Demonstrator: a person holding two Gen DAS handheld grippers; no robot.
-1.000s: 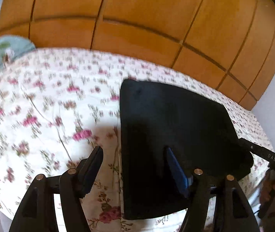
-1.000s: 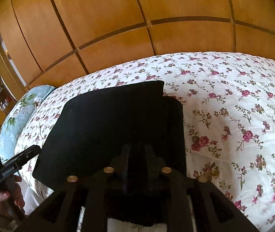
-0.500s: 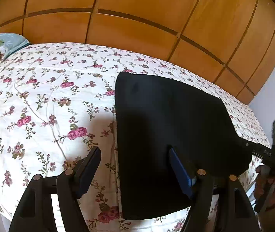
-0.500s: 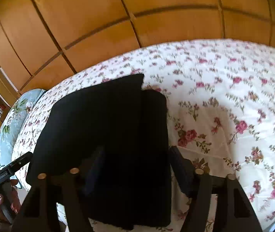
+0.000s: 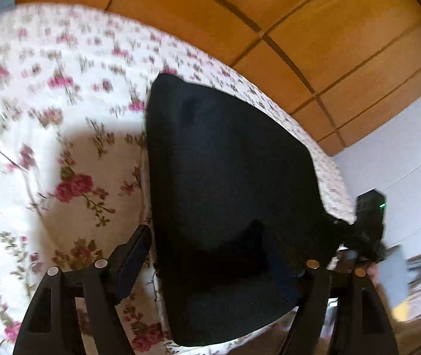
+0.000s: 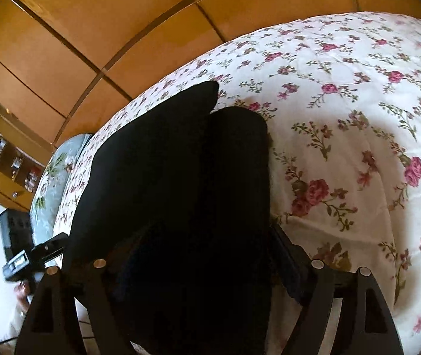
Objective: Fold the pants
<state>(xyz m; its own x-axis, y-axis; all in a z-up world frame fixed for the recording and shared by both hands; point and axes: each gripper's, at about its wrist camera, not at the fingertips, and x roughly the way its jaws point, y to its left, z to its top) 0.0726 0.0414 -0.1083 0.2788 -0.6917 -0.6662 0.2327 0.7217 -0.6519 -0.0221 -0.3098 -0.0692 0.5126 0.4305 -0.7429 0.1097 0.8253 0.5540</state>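
Observation:
Black pants [image 5: 225,177] lie folded into a flat slab on the floral bedspread [image 5: 71,148]. My left gripper [image 5: 201,236] hangs over their near left edge with its jaws opening. Its left finger [image 5: 133,260] stands over the bedspread and the right one over the cloth, with no grip on it. In the right wrist view the pants [image 6: 180,162] fill the gap of my right gripper [image 6: 207,236], whose jaws are opening wide, the pads off the fabric. A narrower layer pokes out at the far right edge.
Orange wooden panels [image 6: 121,29] rise behind the bed. A pale blue floral pillow [image 6: 53,177] lies at the bed's left end, with shelves [image 6: 9,159] beyond it. A white wall [image 5: 402,162] stands off the bed's right end. A hand [image 6: 22,293] shows low left.
The right jaws, nearly shut on the pants' near edge a second ago, now stand wide apart. Both grippers have dipped closer to the pants, and the left view has tilted.

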